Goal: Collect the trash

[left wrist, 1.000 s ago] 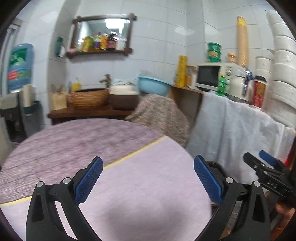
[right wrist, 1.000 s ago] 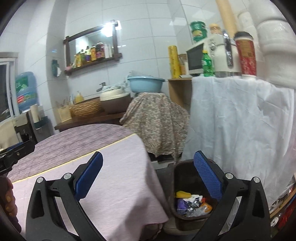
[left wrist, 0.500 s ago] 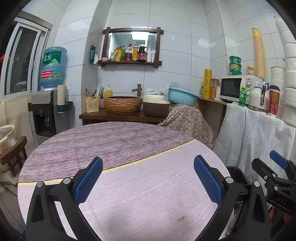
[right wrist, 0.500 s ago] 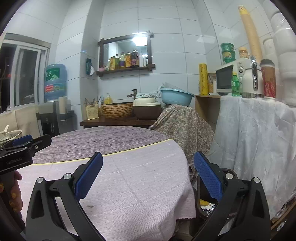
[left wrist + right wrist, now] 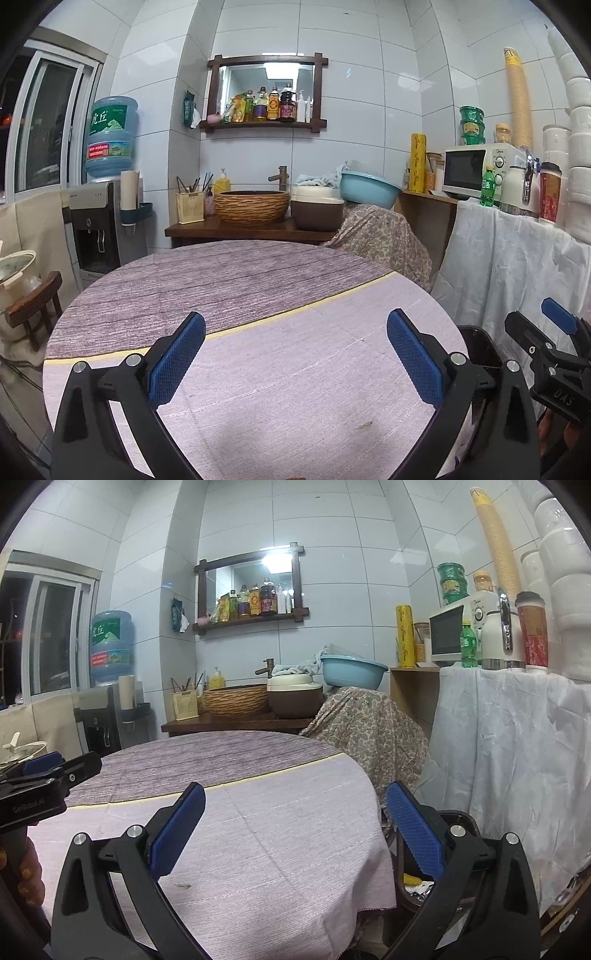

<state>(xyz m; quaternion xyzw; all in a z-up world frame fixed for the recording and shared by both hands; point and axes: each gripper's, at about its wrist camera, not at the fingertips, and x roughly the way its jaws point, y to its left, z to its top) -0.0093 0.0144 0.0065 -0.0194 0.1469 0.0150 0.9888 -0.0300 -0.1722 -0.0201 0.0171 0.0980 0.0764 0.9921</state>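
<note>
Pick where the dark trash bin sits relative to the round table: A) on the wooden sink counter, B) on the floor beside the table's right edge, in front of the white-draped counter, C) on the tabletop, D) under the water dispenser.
B: the right wrist view shows the trash bin on the floor just past the round table edge, wrappers inside, before the white-draped counter.

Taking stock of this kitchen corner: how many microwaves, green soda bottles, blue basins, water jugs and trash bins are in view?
microwave: 1
green soda bottle: 1
blue basin: 1
water jug: 1
trash bin: 1
Total: 5
</note>
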